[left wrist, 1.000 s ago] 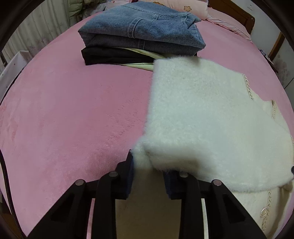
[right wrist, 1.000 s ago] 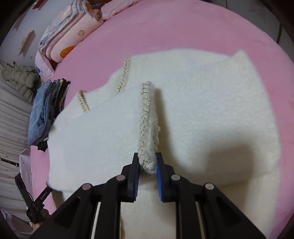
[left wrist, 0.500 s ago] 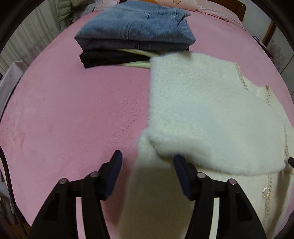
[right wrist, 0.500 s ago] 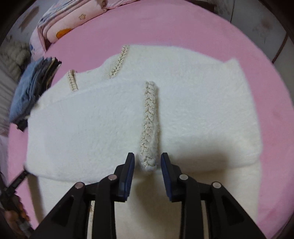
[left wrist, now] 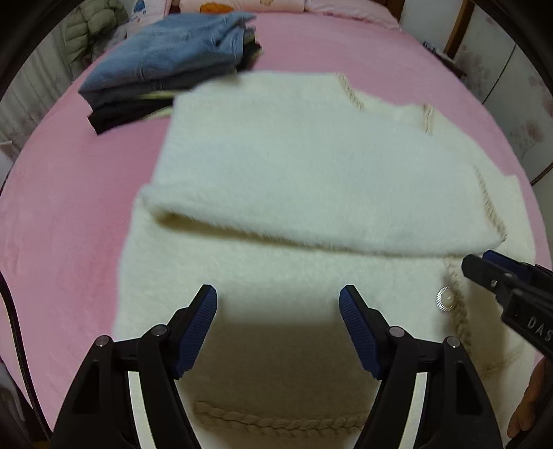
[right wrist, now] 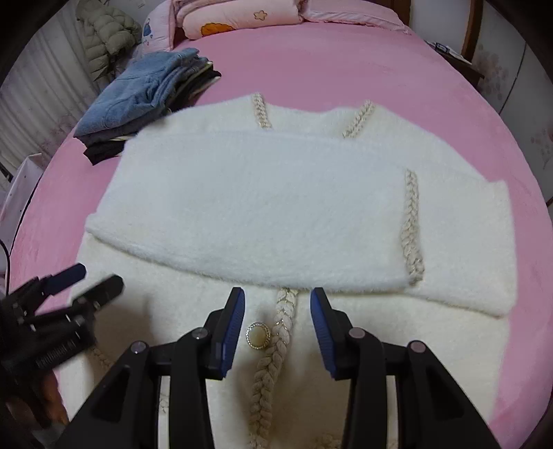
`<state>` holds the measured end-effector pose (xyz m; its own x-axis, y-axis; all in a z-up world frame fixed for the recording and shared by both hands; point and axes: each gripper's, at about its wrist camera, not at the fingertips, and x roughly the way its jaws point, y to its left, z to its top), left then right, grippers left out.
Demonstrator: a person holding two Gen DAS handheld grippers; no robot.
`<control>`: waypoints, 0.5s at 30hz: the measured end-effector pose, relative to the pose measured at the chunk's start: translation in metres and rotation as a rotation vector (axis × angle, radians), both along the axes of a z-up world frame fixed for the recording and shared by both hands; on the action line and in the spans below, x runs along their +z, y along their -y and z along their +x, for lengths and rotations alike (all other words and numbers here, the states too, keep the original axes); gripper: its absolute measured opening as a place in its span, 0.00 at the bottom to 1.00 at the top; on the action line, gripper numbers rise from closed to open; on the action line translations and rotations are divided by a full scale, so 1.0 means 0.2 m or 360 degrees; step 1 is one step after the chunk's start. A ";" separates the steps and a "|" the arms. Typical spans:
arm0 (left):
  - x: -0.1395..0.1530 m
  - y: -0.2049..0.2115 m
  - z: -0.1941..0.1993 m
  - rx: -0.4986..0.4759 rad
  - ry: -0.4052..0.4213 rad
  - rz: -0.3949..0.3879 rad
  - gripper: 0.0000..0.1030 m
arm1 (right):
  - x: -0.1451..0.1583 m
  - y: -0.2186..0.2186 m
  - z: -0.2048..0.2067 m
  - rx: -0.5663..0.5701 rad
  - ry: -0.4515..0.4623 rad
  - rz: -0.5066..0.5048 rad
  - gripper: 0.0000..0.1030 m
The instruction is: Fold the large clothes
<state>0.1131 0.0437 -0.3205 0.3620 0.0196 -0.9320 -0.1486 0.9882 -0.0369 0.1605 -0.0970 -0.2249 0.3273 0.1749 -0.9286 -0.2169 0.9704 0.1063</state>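
Observation:
A white fluffy cardigan (left wrist: 311, 165) (right wrist: 276, 207) lies flat on the pink bed (left wrist: 69, 207), with a sleeve folded across its chest. Braided trim (right wrist: 411, 224) edges the cuff, and a round button (right wrist: 257, 335) sits beside the front braid. My left gripper (left wrist: 278, 300) hovers over the lower body of the cardigan; its jaws are opening and nothing is between them. My right gripper (right wrist: 277, 297) is also opening, over the front braid, and its pads do not press on it. Each gripper shows in the other's view: the right gripper (left wrist: 482, 260) and the left gripper (right wrist: 100, 276).
A stack of folded clothes topped by blue jeans (left wrist: 166, 58) (right wrist: 138, 93) sits at the far left of the bed. Pink pillows and a quilt (right wrist: 242, 17) lie at the head. A padded jacket (right wrist: 107, 38) hangs beyond the bed. A black cable (left wrist: 17, 331) runs along the left edge.
Both grippers let go of the sleeve, the left its folded edge and the right its braided cuff. Their jaws widened and they drew back toward the near hem. The sleeve now lies flat.

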 end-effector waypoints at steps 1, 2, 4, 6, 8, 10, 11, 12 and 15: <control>-0.04 0.00 0.00 0.0022 -0.0028 -0.0013 0.70 | -0.02 0.02 0.02 -0.0022 -0.0027 0.0003 0.38; -0.07 -0.01 0.00 0.0055 -0.0063 -0.0013 0.70 | -0.07 0.06 0.03 -0.0063 -0.0068 0.0005 0.38; -0.09 -0.04 0.00 0.0083 -0.0064 -0.0026 0.70 | -0.13 0.17 0.03 -0.0141 -0.0131 -0.0024 0.38; -0.08 -0.05 -0.01 0.0096 -0.0061 -0.0014 0.70 | -0.17 0.28 0.01 -0.0199 -0.0162 -0.0079 0.38; -0.08 -0.06 -0.01 0.0107 -0.0067 -0.0001 0.70 | -0.19 0.40 -0.02 -0.0236 -0.0182 -0.0093 0.36; -0.07 -0.07 -0.01 0.0119 -0.0075 0.0004 0.70 | -0.19 0.46 -0.05 -0.0256 -0.0196 -0.0096 0.36; -0.06 -0.07 -0.01 0.0128 -0.0082 0.0005 0.70 | -0.19 0.50 -0.06 -0.0267 -0.0208 -0.0099 0.36; -0.06 -0.08 -0.01 0.0139 -0.0091 0.0002 0.70 | -0.18 0.52 -0.07 -0.0271 -0.0214 -0.0104 0.36; -0.04 -0.09 -0.04 0.0163 -0.0107 -0.0003 0.70 | -0.17 0.57 -0.09 -0.0276 -0.0228 -0.0140 0.36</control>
